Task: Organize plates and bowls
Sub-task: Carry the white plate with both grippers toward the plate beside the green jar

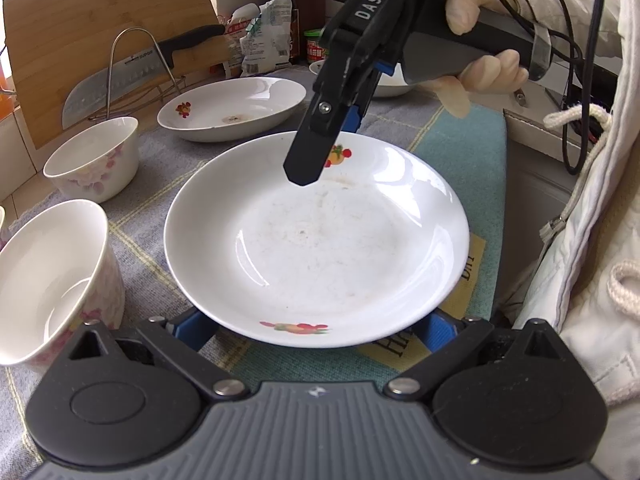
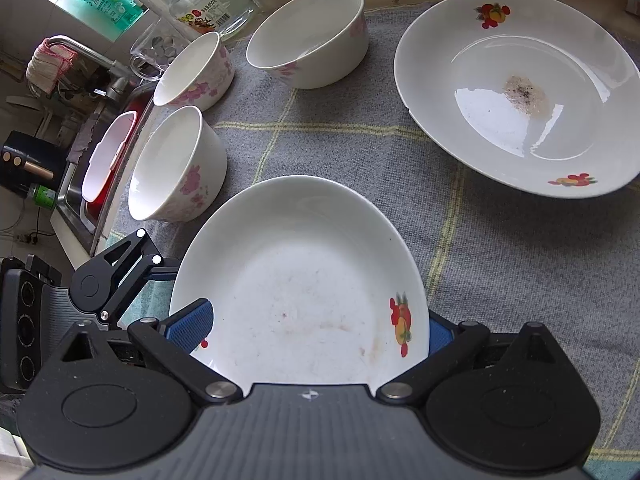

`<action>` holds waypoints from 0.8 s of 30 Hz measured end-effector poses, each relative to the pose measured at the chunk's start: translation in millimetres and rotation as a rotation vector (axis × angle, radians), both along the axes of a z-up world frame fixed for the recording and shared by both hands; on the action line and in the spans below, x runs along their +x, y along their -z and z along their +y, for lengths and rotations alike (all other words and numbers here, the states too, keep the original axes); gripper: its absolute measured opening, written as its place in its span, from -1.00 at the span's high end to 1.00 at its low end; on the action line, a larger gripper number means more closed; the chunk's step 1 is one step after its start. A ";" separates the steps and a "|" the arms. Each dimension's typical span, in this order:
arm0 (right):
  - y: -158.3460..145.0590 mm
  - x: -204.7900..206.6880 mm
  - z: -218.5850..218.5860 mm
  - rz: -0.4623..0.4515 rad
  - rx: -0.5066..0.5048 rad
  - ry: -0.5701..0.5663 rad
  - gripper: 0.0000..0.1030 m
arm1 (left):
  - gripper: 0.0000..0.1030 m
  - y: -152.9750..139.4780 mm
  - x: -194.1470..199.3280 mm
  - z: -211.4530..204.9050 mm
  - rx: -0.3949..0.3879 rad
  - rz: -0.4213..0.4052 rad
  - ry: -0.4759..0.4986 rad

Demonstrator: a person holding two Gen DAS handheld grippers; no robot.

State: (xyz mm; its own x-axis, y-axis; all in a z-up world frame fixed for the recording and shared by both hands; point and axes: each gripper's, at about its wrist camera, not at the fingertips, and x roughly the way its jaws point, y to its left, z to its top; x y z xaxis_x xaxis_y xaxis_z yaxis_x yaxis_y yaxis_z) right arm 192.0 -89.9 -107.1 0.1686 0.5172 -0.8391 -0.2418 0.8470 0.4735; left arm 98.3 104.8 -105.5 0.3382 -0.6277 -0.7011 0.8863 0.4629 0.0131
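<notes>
right tongs angled down, gripping plate

Bare cloth lies open between the plates; three bowls crowd the left.

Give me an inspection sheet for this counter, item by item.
Surface: grey checked cloth over the counter.
Job's things: near plate stained, between both tongs; far plate with a dark residue patch; three floral bowls upright.
Clutter: knife in a wire rack, cutting board, bottles and a packet behind.
Grippers: left tongs straddle the plate's near rim; right tongs straddle its opposite rim.
Cables: black leads trail from the right handle.
Surroundings: sink, soap dispenser, glass jar.
</notes>
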 end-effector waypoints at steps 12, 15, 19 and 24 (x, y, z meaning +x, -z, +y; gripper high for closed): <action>-11.4 -5.6 -10.9 -0.026 0.010 -0.004 -1.00 | -0.95 -13.9 -5.8 -12.9 -0.002 -0.023 -0.009; -15.6 -9.0 -18.0 -0.036 0.012 -0.005 -1.00 | -0.95 -18.9 -8.0 -20.0 -0.005 -0.025 -0.009; -20.9 -13.2 -30.8 -0.047 0.017 0.001 -1.00 | -0.95 -22.7 -8.6 -32.6 -0.006 -0.024 -0.005; -26.4 -17.9 -49.8 -0.064 0.018 0.018 -1.00 | -0.95 -25.6 -5.1 -52.2 -0.001 -0.028 0.007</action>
